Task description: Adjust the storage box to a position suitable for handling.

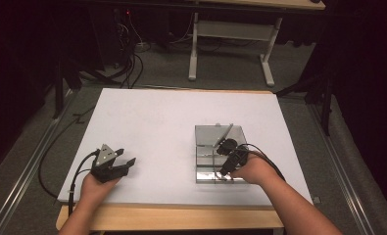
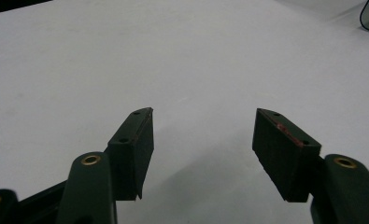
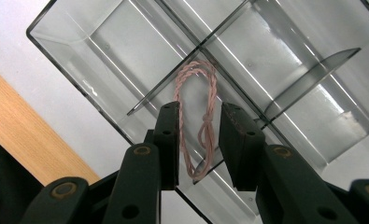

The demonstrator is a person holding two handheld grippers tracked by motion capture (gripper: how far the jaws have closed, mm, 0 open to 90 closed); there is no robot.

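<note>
Cord loop: a pink twisted cord loop point(image 3: 196, 126) with a knot on one strand, lying in the clear divided tray point(image 1: 205, 132) on the right half of the white table point(image 1: 147, 127).
Lie of the loop: in the right gripper view it runs lengthwise away from the gripper, its near end down between the two jaws and its far end draped over a divider wall, so it seems to span two compartments; which ones I cannot tell.
Right gripper: the right gripper point(image 3: 198, 140) is over the tray's near part, jaws part-way spread, one on each side of the loop, not clearly touching it.
Left gripper: the left gripper point(image 2: 203, 144) rests on the bare table at near left, jaws spread wide, nothing between them.
Nearer hand: the right one, by far; the left is well apart from the tray.
Tray contents: apart from the loop, the compartments look empty.
Likely next: closing the right jaws across the loop's two strands.
</note>
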